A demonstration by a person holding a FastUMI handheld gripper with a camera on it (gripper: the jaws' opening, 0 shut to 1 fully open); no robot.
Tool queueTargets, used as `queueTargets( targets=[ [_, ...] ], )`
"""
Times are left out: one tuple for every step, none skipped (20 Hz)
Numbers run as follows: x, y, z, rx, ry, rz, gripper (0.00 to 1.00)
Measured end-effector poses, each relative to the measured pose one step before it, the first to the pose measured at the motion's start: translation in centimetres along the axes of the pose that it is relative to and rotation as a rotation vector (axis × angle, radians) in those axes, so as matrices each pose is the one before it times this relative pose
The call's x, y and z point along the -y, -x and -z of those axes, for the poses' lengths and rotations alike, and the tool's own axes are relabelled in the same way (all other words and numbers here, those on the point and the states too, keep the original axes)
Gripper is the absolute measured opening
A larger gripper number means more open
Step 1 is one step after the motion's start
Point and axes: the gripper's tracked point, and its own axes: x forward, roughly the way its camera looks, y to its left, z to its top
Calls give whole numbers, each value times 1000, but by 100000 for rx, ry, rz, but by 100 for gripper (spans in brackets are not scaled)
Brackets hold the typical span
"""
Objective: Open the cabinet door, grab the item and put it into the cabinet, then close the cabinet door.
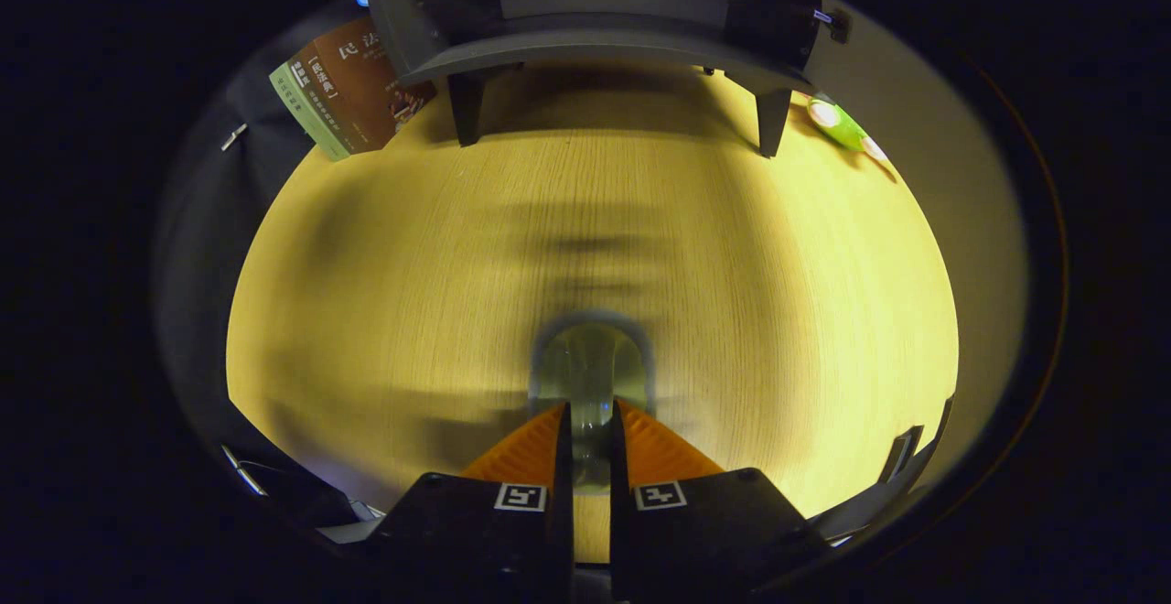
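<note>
Hand-held gripper (pixel 591 421) narrowed on a grey-rimmed handle (pixel 591 361) above the bench (pixel 366 293); cabinet (pixel 595 27) far ahead; its left-hand book's (pixel 352 91) lettering unreadable.

Pale yellow wooden tabletop (pixel 732 265) shows fine straight grain lines across its whole surface, with soft grey shadow bands near the middle. Dark grey cabinet on short legs (pixel 595 46) is uniformly grey, with black panels at either end. Handheld gripper (pixel 590 421) has ribbed orange fingers (pixel 526 448) on black bodies, each carrying a black-and-white square marker. A rounded clear-greyish object (pixel 590 357) with a grey rim sits between the fingertips. Brown booklet with green edge (pixel 352 91) bears pale print. Bright green item (pixel 837 124) has whitish-pink spots.
</note>
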Motion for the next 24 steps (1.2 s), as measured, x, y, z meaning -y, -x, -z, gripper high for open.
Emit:
queueTargets(
  targets=[
    [9, 210, -35, -404, 91, -359, 20],
    [-108, 174, -264, 467, -261, -499, 20],
    [34, 344, -527, 1844, -566, -287, 20],
    [146, 457, -660, 2318, -410, 78, 20],
    [223, 611, -682, 2104, 155, 567, 20],
    [202, 659, -722, 1655, 635, 560, 20],
    [58, 654, -843, 1538, 552, -153, 20],
    [-362, 589, -1059, 2184, -168, -910, 20],
    [-347, 708, -1447, 3042, -363, -1176, 20],
    [-172, 1151, -1672, 3586, -8, -646, 20],
    [77, 1260, -1910, 3702, 253, -220, 20],
    [-48, 1412, -2162, 4058, 137, -337, 20],
    [-66, 1377, -2443, 4815, -8, -370, 20],
    [-52, 1340, -2663, 5693, -325, -332, 20],
    [120, 1110, -2705, 6097, -307, -163, 20],
    [116, 843, -2714, 5857, -306, -213, 20],
    [33, 774, -2793, 5439, -170, -408, 20],
    [-241, 462, -2459, 5095, -87, -44, 20],
    [5, 283, -2241, 4349, -66, 155, 20],
    [-8, 187, -1683, 3204, 183, 18, 20],
    [-185, 167, -1472, 2851, 254, -258, 20],
    [-345, 16, -1573, 2916, 352, -140, 20],
    [-160, -202, -1669, 3072, 258, -205, 20],
    [-173, -361, -1418, 2786, 197, -228, 20]
  ],
)
